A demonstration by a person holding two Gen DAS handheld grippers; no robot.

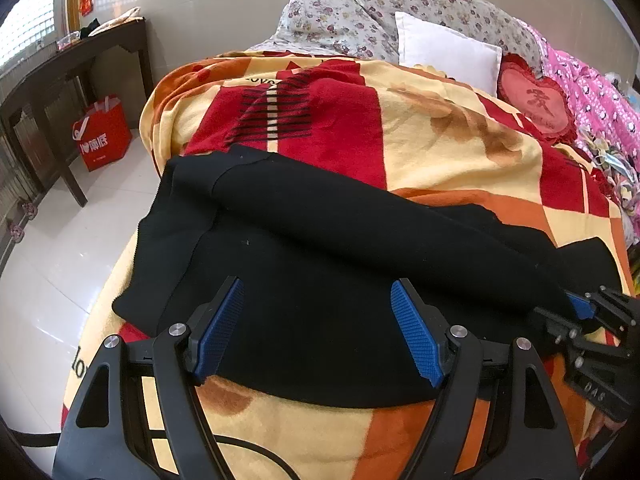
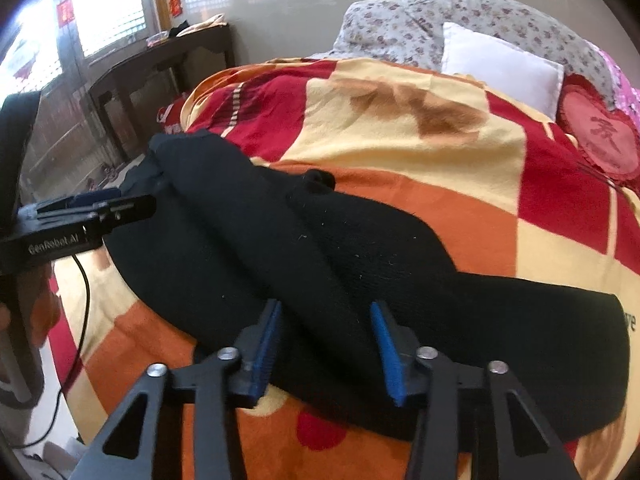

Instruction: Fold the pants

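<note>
The black knit pants (image 1: 320, 224) lay across a red, yellow and orange plush blanket (image 1: 432, 128) on the bed, one leg folded over as a long ridge. The left gripper (image 1: 318, 320) hovered over their near edge, jaws wide apart, gripping nothing. The right gripper (image 2: 326, 344) straddled a raised fold, jaws partly apart, pads apparently not pressing it. A white square pillow (image 1: 448, 50) lay beyond.

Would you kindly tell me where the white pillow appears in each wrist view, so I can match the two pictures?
Left wrist view: the white pillow sits upper right of centre, against the floral bedding.
Right wrist view: the white pillow sits upper right, nearer the edge.
Shared landmark: the red heart cushion lies just right of it in both.
</note>
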